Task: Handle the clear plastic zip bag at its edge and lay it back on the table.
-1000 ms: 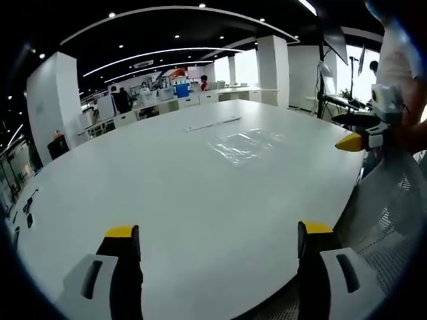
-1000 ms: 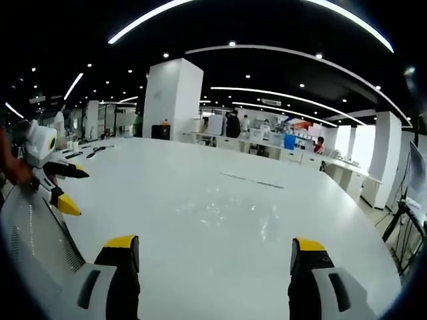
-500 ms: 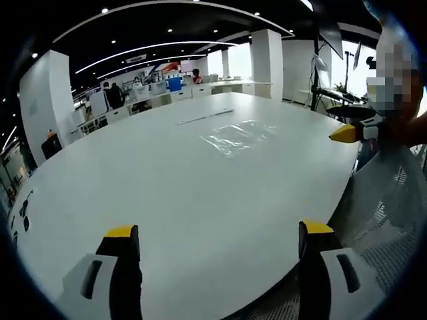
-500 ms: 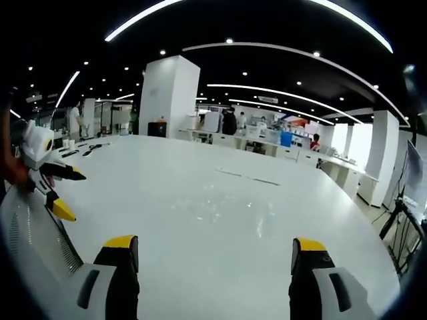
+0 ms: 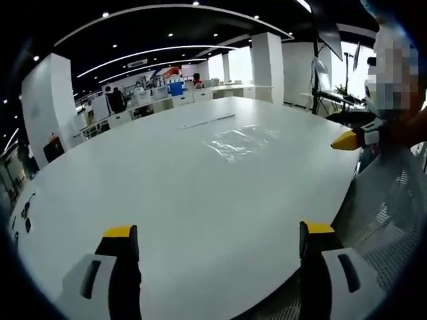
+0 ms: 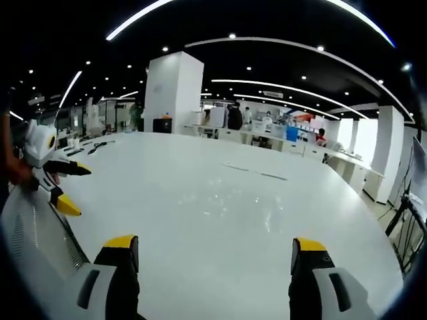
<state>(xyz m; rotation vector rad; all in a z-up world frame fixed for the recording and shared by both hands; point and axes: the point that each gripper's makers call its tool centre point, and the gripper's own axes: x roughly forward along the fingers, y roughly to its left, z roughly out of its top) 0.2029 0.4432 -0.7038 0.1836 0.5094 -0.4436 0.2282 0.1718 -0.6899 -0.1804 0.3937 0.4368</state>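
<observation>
The clear plastic zip bag [image 5: 239, 141] lies flat on the large white table [image 5: 153, 187], well beyond my left gripper [image 5: 217, 233], which is open and holds nothing. In the right gripper view the bag [image 6: 237, 207] shows as faint glints on the table [image 6: 167, 180], ahead of my open, empty right gripper [image 6: 212, 247]. The right gripper [image 5: 352, 135] enters the left gripper view at the right, over the table edge. The left gripper [image 6: 57, 187] appears at the left of the right gripper view, jaws apart.
A thin strip [image 5: 207, 121] lies on the table beyond the bag. A mesh chair back [image 5: 390, 213] stands at the table's near edge. Small dark items [image 6: 97, 148] lie at the table's far left. White pillars [image 6: 172, 93], desks and people stand behind.
Both views shifted slightly with my hands. The bag has stayed put on the table, and both grippers remain open.
</observation>
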